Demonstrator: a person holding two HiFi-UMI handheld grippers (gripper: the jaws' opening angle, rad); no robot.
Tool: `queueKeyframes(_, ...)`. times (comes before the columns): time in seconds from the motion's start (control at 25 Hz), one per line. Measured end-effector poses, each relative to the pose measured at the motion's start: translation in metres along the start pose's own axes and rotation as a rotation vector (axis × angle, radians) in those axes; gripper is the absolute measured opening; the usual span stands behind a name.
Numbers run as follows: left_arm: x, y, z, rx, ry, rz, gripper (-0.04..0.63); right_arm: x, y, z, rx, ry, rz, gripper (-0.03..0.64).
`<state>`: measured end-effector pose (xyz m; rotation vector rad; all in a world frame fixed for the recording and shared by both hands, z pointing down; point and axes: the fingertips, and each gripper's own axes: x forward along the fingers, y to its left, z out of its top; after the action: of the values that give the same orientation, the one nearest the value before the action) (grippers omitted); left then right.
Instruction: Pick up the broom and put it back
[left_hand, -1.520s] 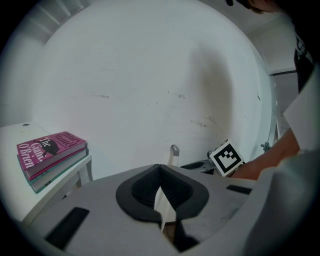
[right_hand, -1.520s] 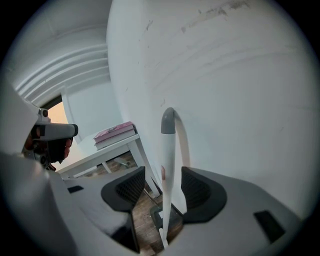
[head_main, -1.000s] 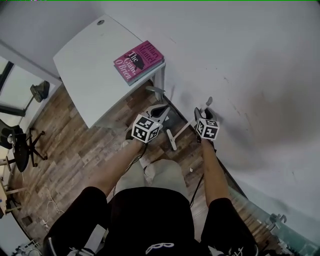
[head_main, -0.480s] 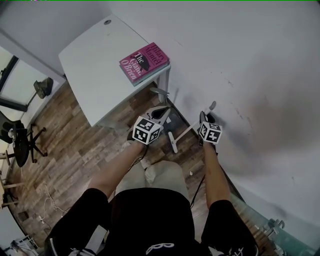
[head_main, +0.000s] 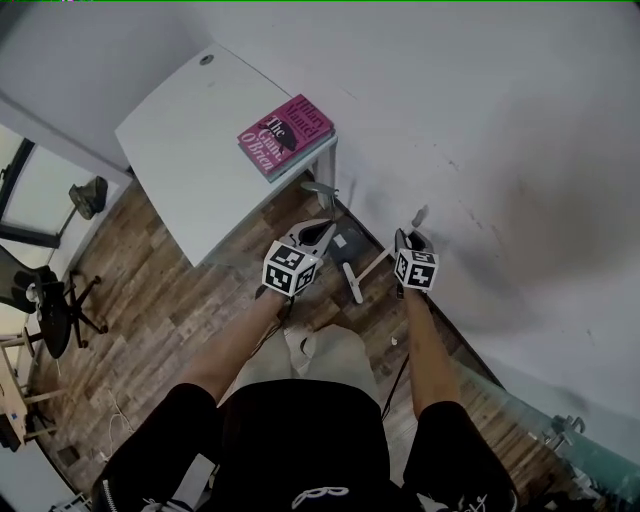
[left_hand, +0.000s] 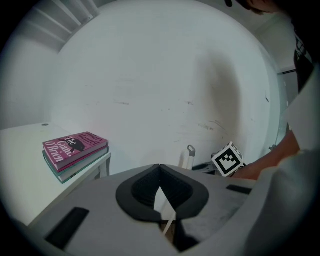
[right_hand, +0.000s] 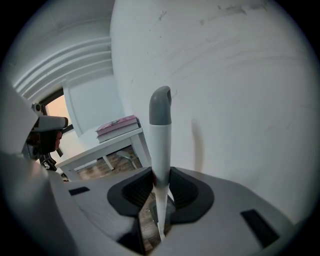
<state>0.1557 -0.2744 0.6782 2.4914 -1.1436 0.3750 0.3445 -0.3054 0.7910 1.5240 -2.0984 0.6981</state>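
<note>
Close by wall (head_main: 500, 120), broom (right_hand: 160, 140) (table (head_main: 190, 150) leftward)

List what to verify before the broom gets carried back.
1. Right gripper shut on the broom handle: ok.
2. Grey cap clear of the wall: cannot tell.
3. Left gripper free to help: cannot tell; jaws together, but a pale sliver shows between the pads.
4. Broom's lower end off the floor: cannot tell, hidden.
5. Table with books out of the way, at the head view's left: ok.
</note>
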Motion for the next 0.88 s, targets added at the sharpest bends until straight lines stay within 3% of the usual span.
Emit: queueKeyframes(0.88,-0.036,0.002,0.056,0.128,0.026,-0.308,0.021,-0.098,0.053,-0.003,0.104,-0.039,-0.299,0.114)
